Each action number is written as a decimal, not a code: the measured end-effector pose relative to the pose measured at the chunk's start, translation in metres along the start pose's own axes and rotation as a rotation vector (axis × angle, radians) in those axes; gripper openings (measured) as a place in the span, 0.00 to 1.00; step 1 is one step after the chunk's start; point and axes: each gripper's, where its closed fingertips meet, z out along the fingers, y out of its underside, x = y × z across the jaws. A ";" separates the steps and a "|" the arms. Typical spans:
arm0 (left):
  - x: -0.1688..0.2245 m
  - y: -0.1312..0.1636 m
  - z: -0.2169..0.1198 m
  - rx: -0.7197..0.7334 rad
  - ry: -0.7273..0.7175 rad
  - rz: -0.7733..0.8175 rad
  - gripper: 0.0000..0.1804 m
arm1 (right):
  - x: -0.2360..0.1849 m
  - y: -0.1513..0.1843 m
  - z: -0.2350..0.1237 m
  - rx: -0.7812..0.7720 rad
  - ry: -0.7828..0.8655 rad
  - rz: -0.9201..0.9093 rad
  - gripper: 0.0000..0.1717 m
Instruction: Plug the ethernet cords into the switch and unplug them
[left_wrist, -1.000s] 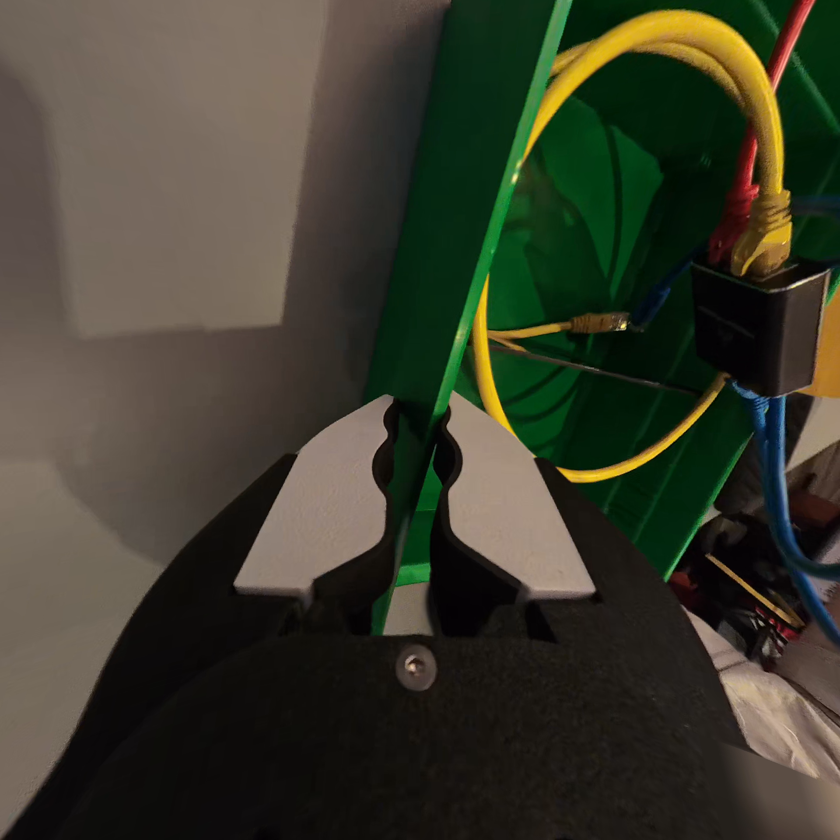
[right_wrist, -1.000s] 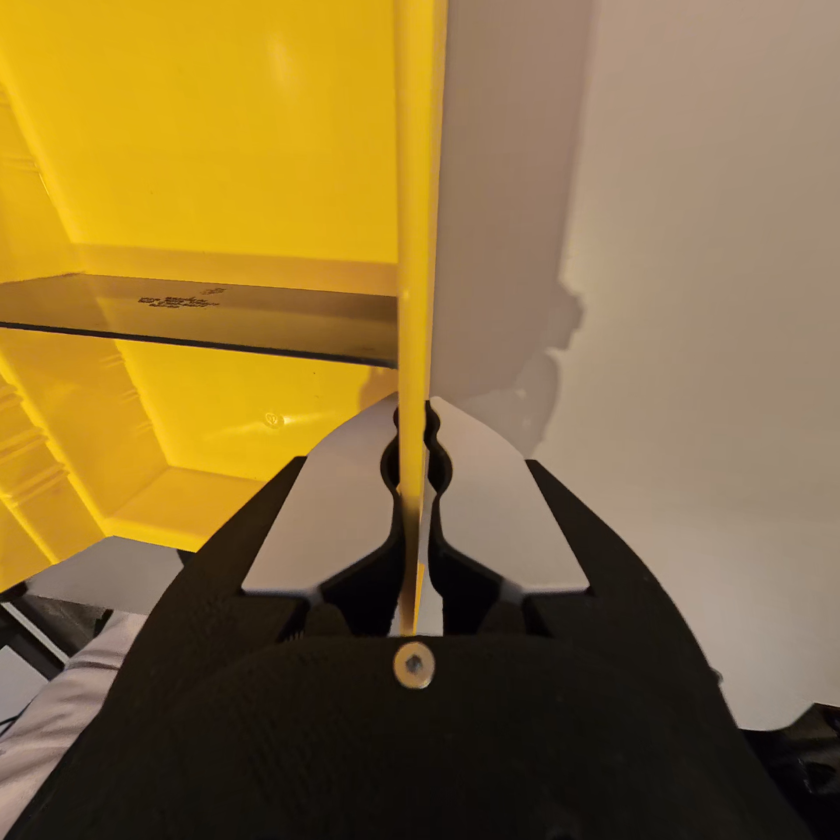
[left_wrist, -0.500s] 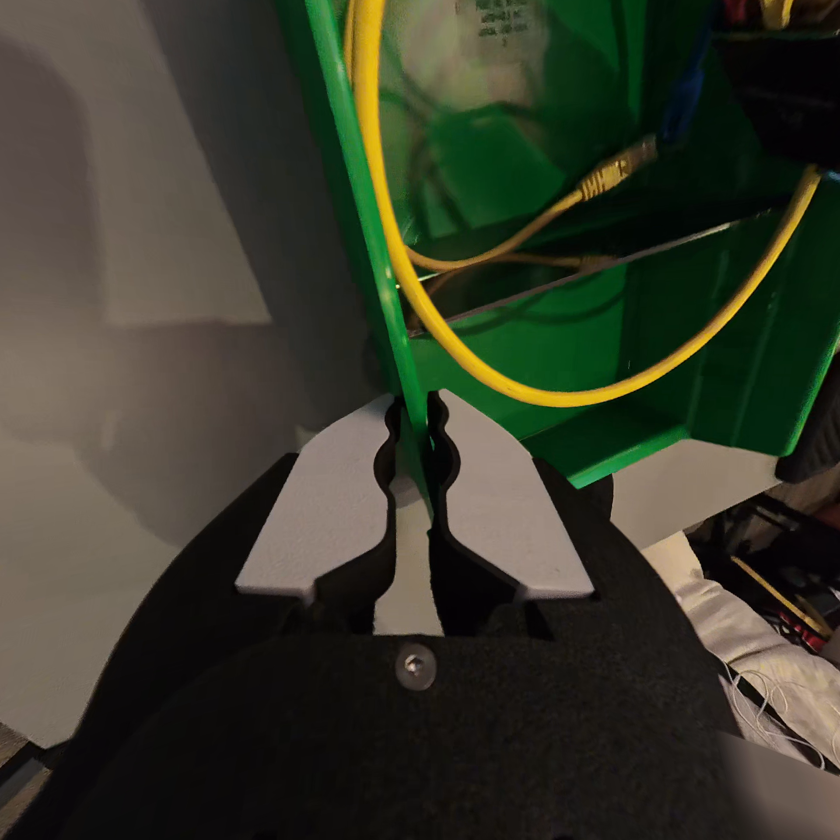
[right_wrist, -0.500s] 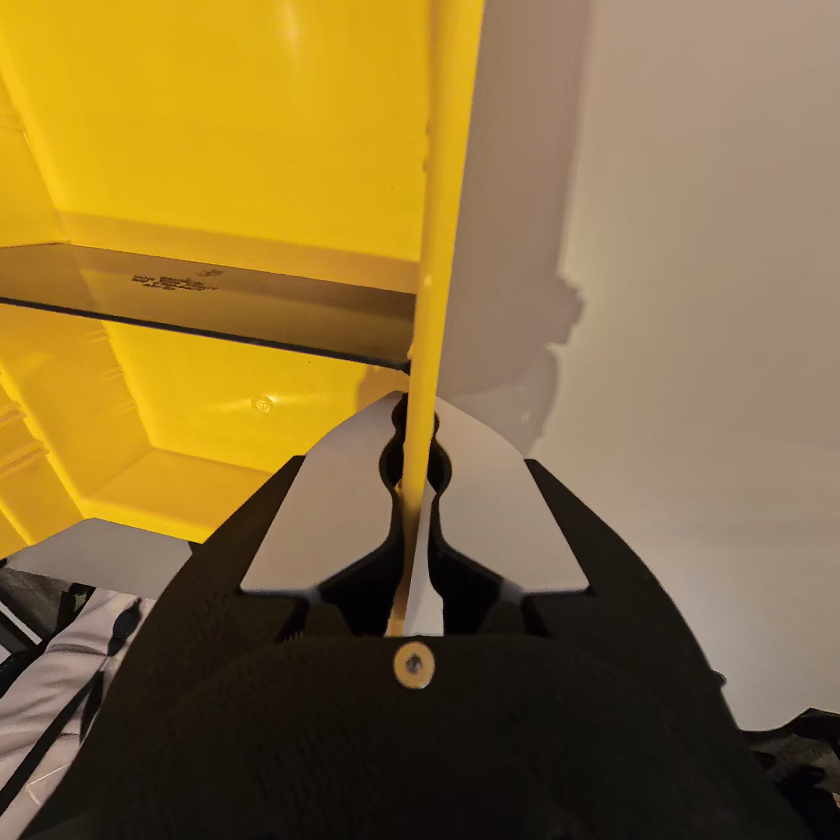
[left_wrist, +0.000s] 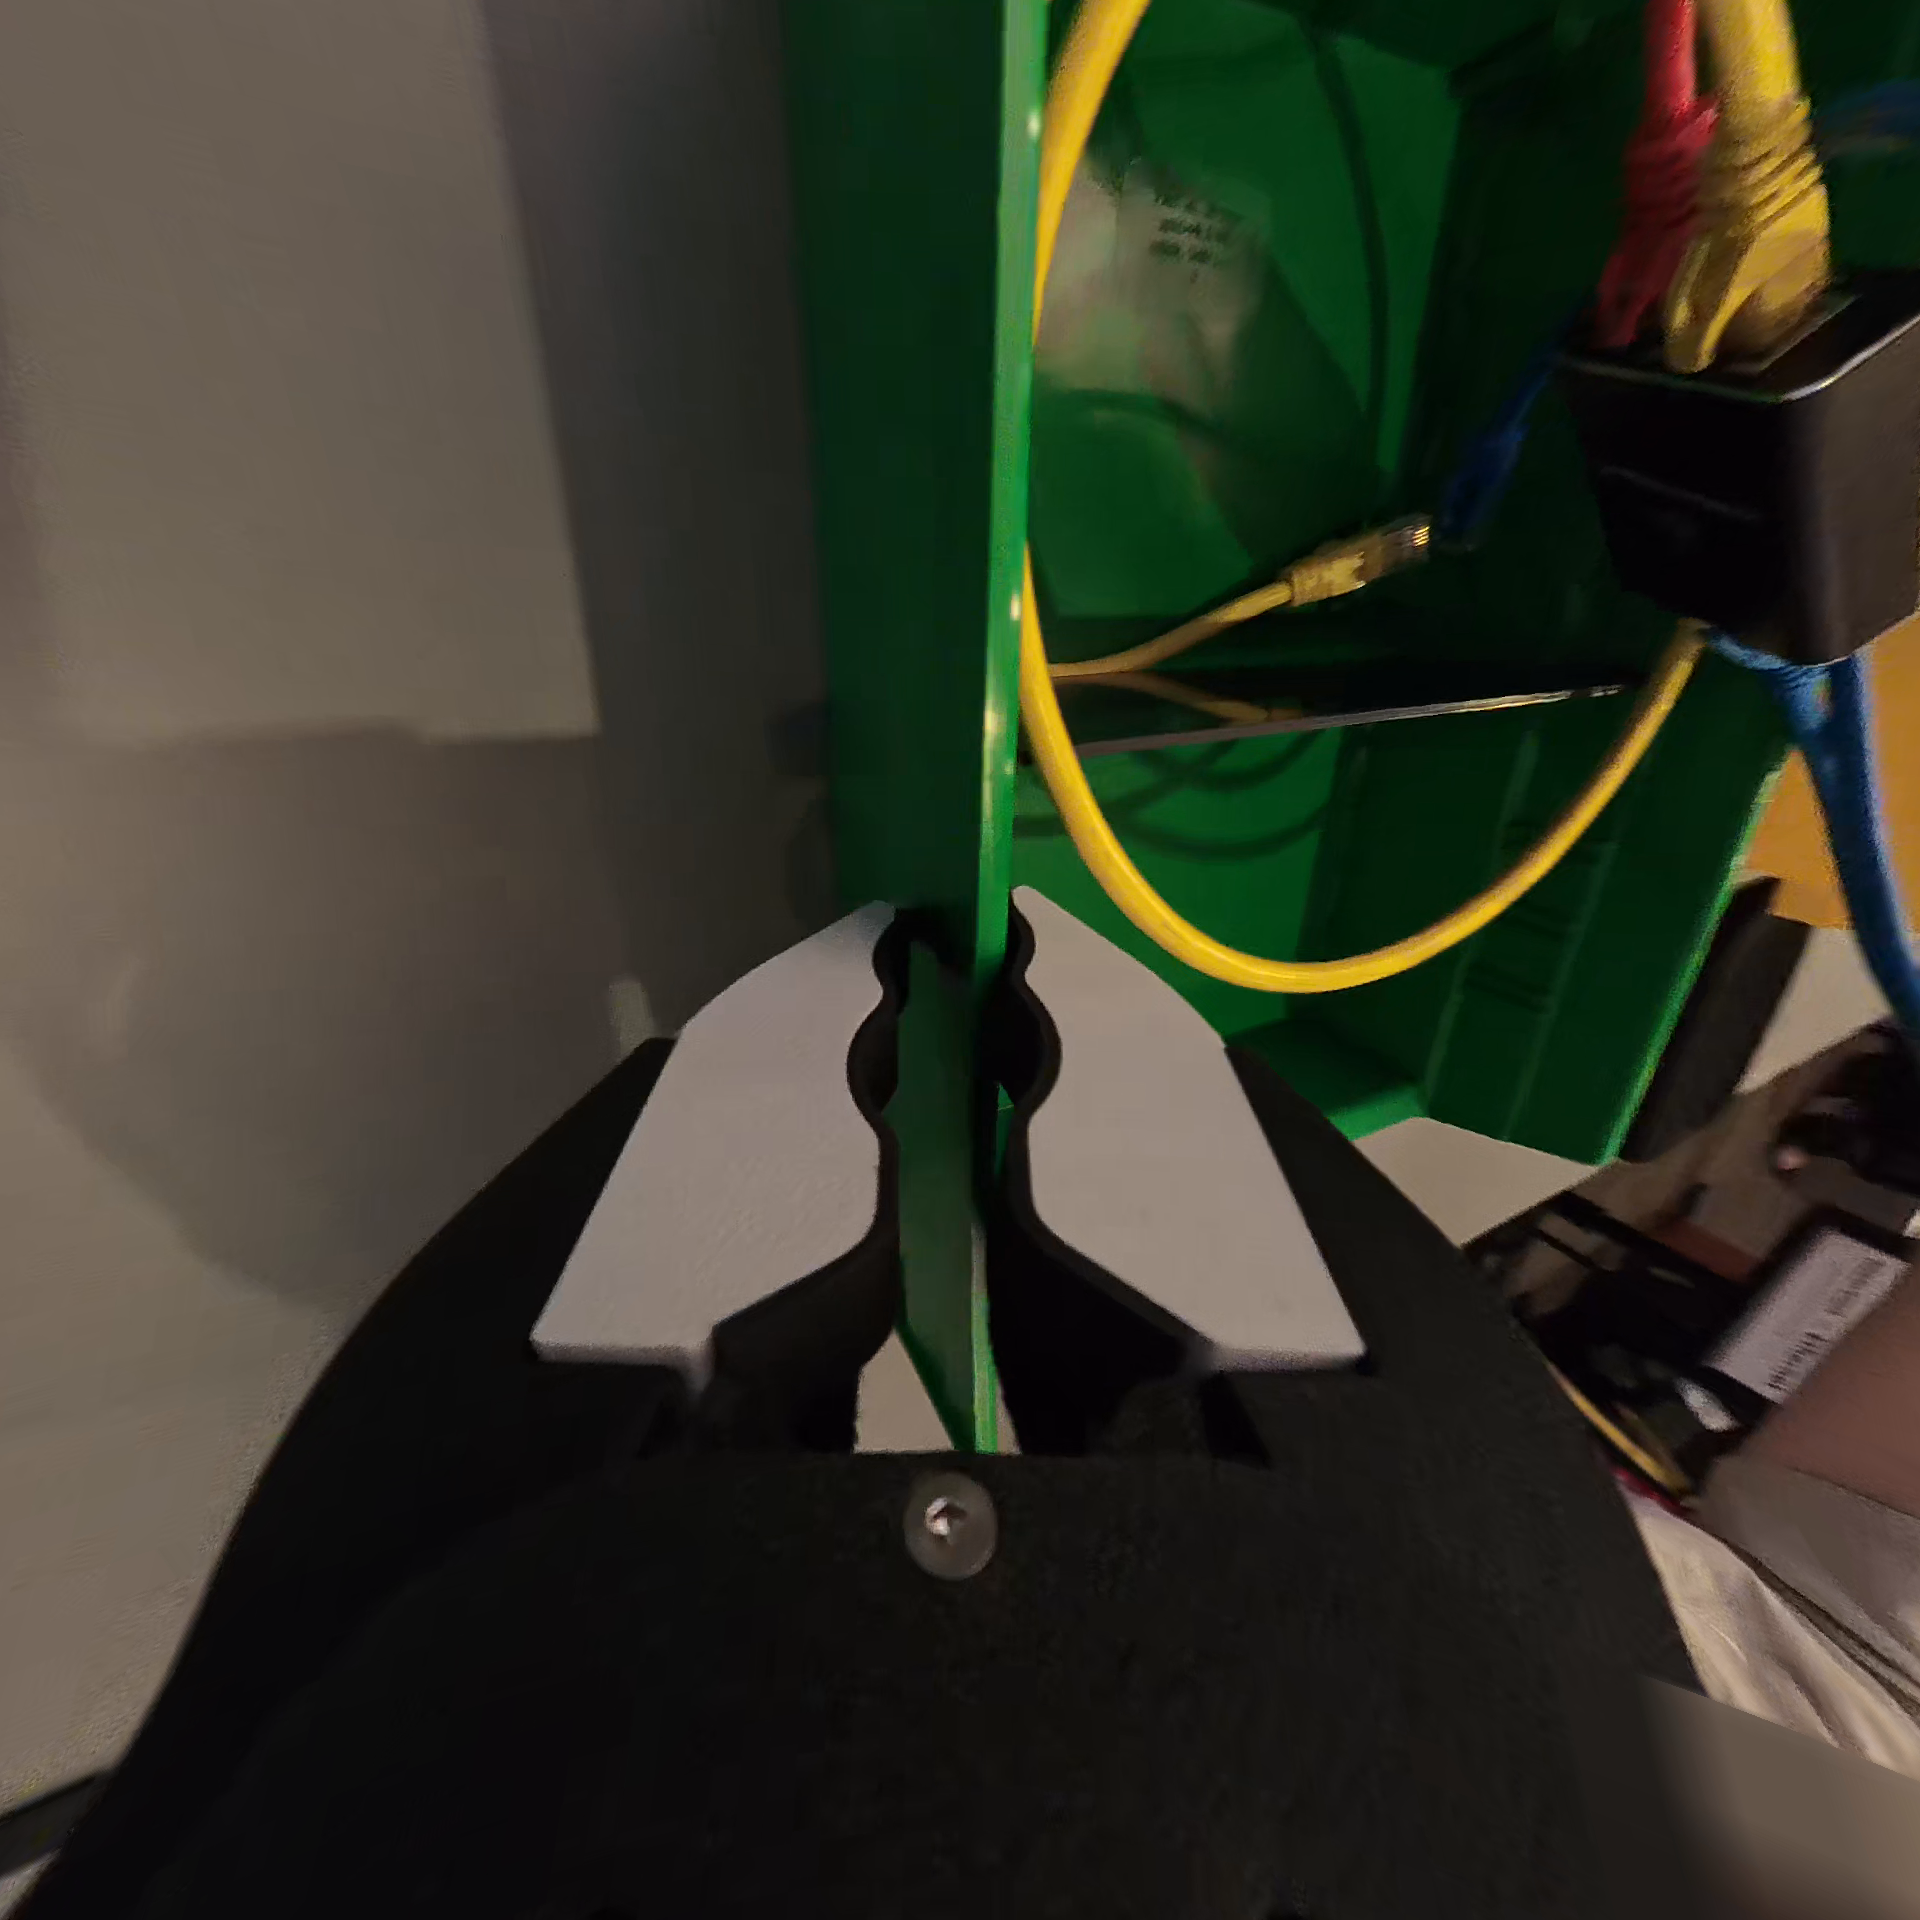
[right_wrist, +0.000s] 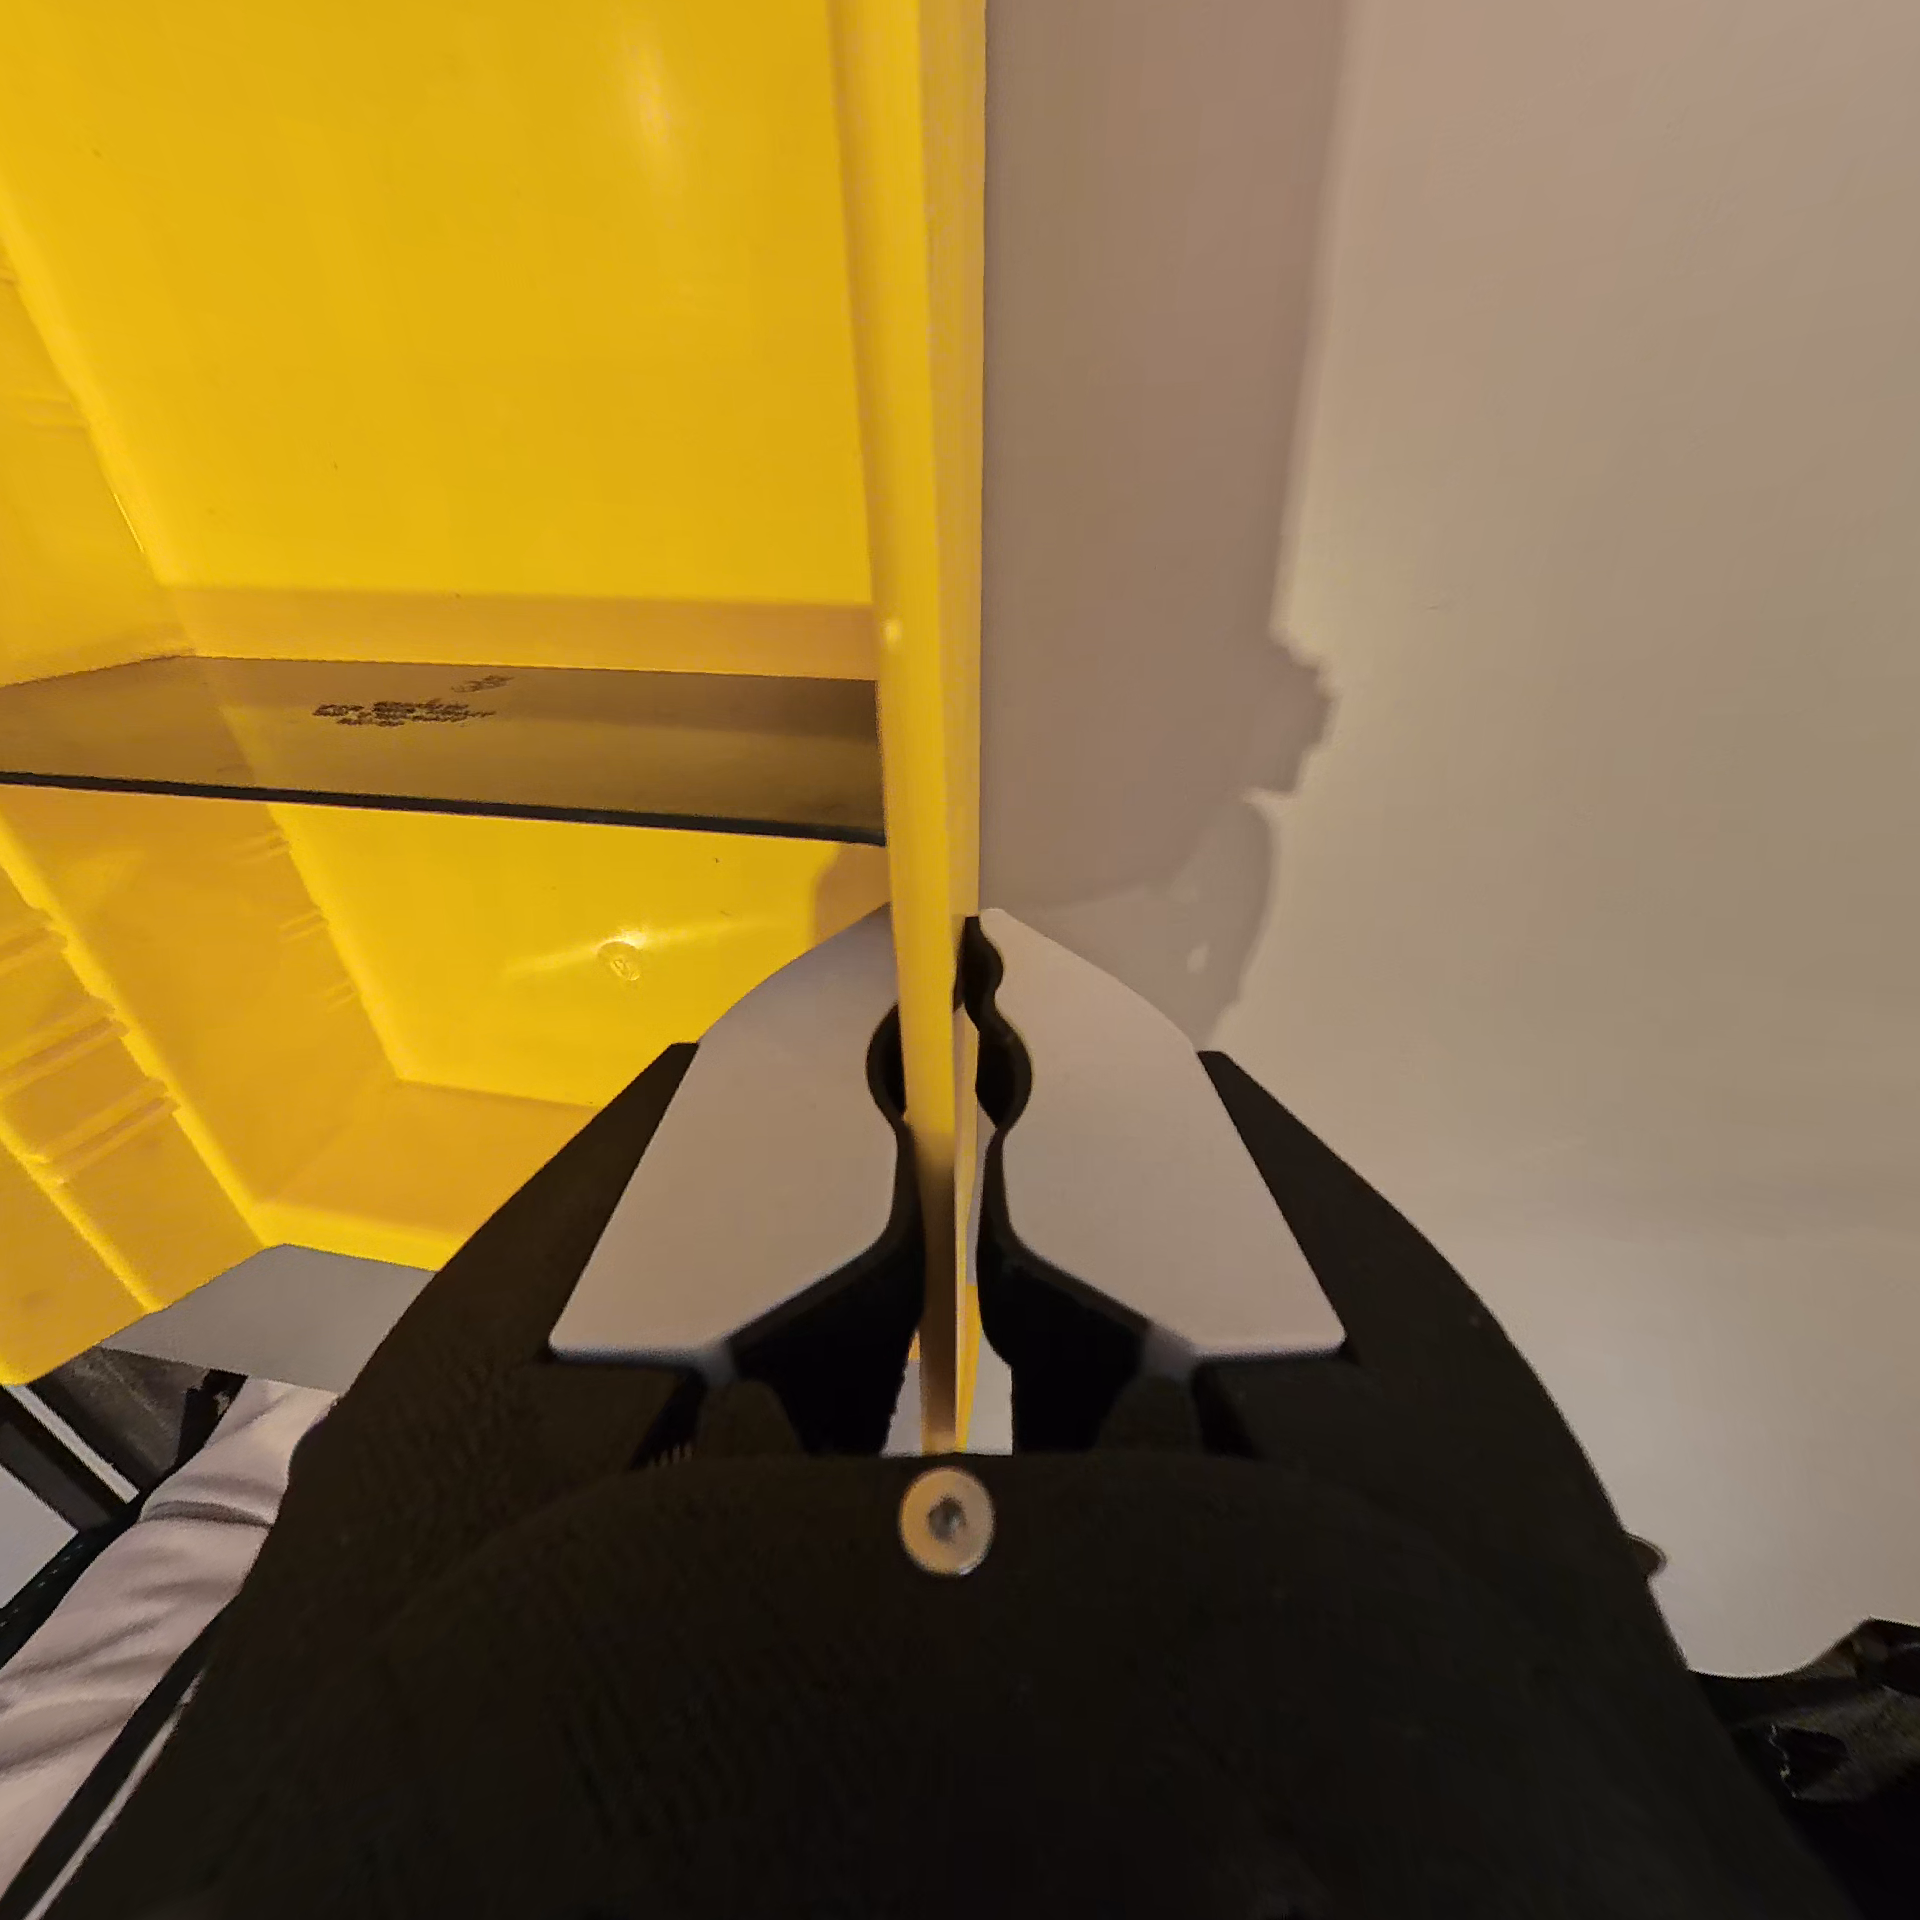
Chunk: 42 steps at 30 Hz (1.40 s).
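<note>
From the left wrist view, the left gripper (left_wrist: 954, 935) is clamped on the side wall of a green bin (left_wrist: 894, 520), the thin edge of the wall running straight up from between its two pale fingers (left_wrist: 769, 1122). Inside that bin a yellow cord (left_wrist: 1299, 971) hangs in a wide loop, one loose plug end (left_wrist: 1351, 566) pointing toward the back. Up at the right, the black switch (left_wrist: 1756, 499) sits tilted, with a red cord (left_wrist: 1662, 239) and a second yellow plug (left_wrist: 1756, 249) pushed into its top face, and a blue cord (left_wrist: 1860, 831) trailing down from its underside. A dark clear divider (left_wrist: 1351, 712) crosses the bin. From the right wrist view, the right gripper (right_wrist: 940, 935) is closed on the side wall of a yellow bin (right_wrist: 914, 520); both fingers press on the wall. This bin has its own dark divider (right_wrist: 436, 738) across it, and a pale wall (right_wrist: 1558, 520) stands to the right.
</note>
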 end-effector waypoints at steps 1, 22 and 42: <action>0.000 0.000 0.000 0.008 0.034 -0.014 0.08 | 0.002 0.000 0.000 0.002 0.000 0.002 0.04; -0.006 0.005 -0.006 0.142 0.093 -0.065 0.09 | 0.025 0.004 -0.005 0.023 0.018 -0.061 0.03; 0.032 -0.027 -0.099 0.665 0.127 0.307 0.18 | 0.030 -0.033 -0.082 0.525 0.289 -0.250 0.18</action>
